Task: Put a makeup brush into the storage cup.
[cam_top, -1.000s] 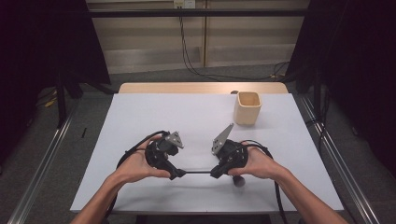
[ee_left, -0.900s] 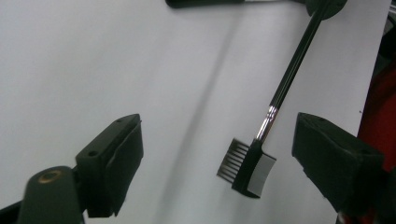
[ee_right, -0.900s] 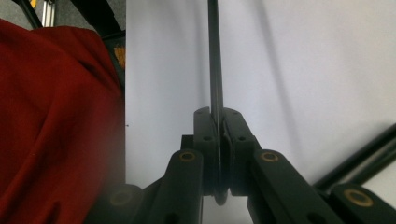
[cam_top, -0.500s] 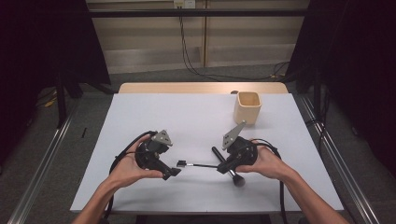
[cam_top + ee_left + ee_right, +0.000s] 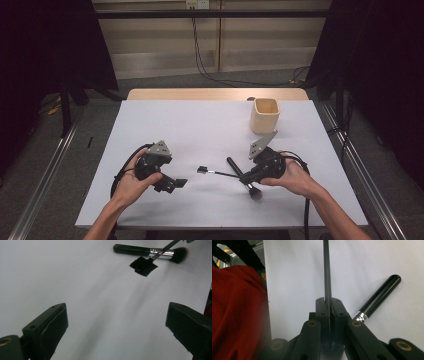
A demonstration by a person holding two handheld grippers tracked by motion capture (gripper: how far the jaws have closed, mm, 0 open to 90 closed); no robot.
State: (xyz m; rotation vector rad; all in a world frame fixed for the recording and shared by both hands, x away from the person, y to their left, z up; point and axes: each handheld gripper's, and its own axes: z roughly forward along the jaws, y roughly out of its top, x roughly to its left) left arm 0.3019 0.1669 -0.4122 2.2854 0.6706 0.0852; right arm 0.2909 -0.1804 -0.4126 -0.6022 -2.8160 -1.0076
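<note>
**Thin brush handed over: right gripper has it, left has let go**

Thin brush (image 5: 216, 173): slim black handle with a small comb-like head, clamped at its tail end by the right gripper (image 5: 248, 178), whose jaws are closed tight on the stick. It is carried roughly level above the table (image 5: 200, 125), head pointing toward 9 o'clock in the high view. Gripping at the tail leaves the whole shaft free, which would suit dropping it head-first or tail-first into a container.

Left gripper (image 5: 176, 183) sits at 9 o'clock of the brush head, apart from it. Its jaws have just been opening and now stand wide with nothing between them; in the left gripper view the brush head (image 5: 143, 265) floats clear, well ahead of the pads.

Powder brush (image 5: 242, 177): thicker, silver ferrule, lies flat on the table under and beside the right gripper, handle toward 11 o'clock. Whether the held stick touches it cannot be settled from the high view; probably not.

Wooden cup (image 5: 264, 115) stands upright at 1 o'clock of the right gripper, likely the destination.
</note>
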